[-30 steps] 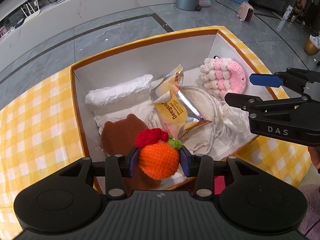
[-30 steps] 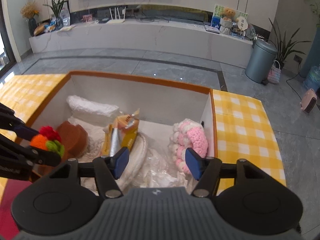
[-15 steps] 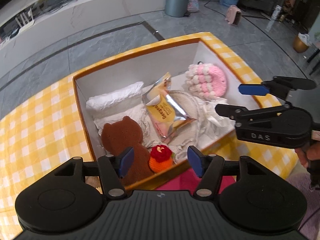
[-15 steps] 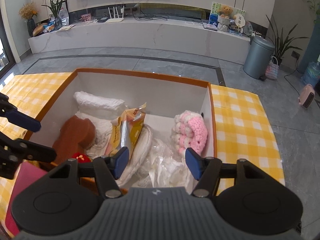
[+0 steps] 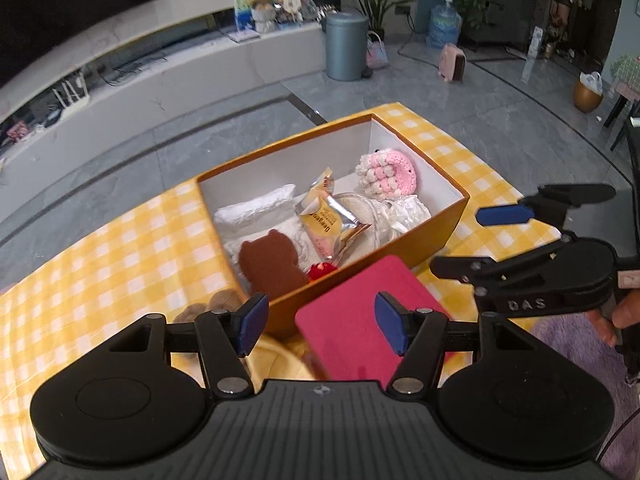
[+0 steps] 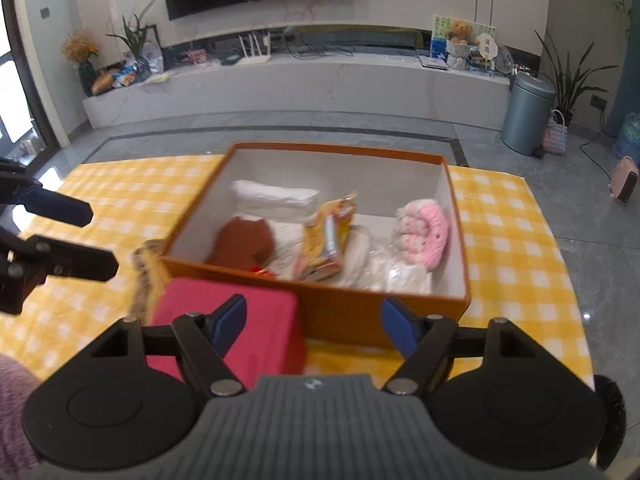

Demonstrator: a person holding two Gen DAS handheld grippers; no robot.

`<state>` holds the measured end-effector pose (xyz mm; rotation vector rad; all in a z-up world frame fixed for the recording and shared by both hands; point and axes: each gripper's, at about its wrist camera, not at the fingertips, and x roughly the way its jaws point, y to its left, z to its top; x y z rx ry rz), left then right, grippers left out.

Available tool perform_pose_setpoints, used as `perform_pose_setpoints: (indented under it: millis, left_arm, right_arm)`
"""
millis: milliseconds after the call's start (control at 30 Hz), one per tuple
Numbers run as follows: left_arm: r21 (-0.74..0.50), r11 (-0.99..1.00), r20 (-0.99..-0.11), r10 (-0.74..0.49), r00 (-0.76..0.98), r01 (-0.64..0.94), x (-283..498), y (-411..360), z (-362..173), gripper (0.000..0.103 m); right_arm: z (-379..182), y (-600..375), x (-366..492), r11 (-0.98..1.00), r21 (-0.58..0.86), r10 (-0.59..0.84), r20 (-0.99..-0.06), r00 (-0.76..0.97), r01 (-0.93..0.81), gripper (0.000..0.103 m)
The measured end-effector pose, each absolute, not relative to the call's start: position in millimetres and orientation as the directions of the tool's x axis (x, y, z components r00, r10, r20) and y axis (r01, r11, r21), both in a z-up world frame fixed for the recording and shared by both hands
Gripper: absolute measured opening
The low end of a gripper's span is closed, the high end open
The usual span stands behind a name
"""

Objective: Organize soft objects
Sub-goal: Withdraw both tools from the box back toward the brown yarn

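Both grippers are empty with jaws spread wide right now. The left gripper (image 5: 320,326) hangs just above the flat magenta-red foam pad (image 5: 360,320), which lies on the yellow-checked bench (image 5: 120,264) right against the near wall of the orange cardboard box (image 5: 448,220). In the left wrist view the pad sits pretty much between and under the left jaws, its long axis running away toward the box. In the right wrist view it's off to the left of the right gripper (image 6: 314,326), under the left finger only, so I'd say the left one is nearer and better lined up for the next grab.

Versus a second ago: the left jaws were clamped on the little orange crocheted fruit with the red top (image 5: 322,271). It's been let go and now sits in the box's near corner beside the brown bear-shaped sponge (image 5: 272,264), mostly hidden by the wall. Both grippers have pulled back from the box.
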<state>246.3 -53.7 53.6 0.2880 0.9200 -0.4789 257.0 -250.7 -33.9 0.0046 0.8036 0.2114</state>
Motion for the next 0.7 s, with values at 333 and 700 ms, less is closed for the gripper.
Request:
perform_pose_setpoints:
  millis: [333, 700]
  left_arm:
    - [0.091, 0.89, -0.765, -0.225, 0.604, 0.447, 175.7, 2.5, 66.8, 0.072]
    - [0.063, 0.956, -0.743, -0.148, 0.652, 0.288, 122.6, 67.1, 44.6, 0.071]
  right_arm:
    - [-37.8, -223.2, 179.1, 0.97, 0.174, 0.242, -0.648, 0.722, -0.169, 0.085]
    - [-72.0, -189.2, 131.1, 0.978, 0.162, 0.207, -0.62, 0.757, -0.135, 0.084]
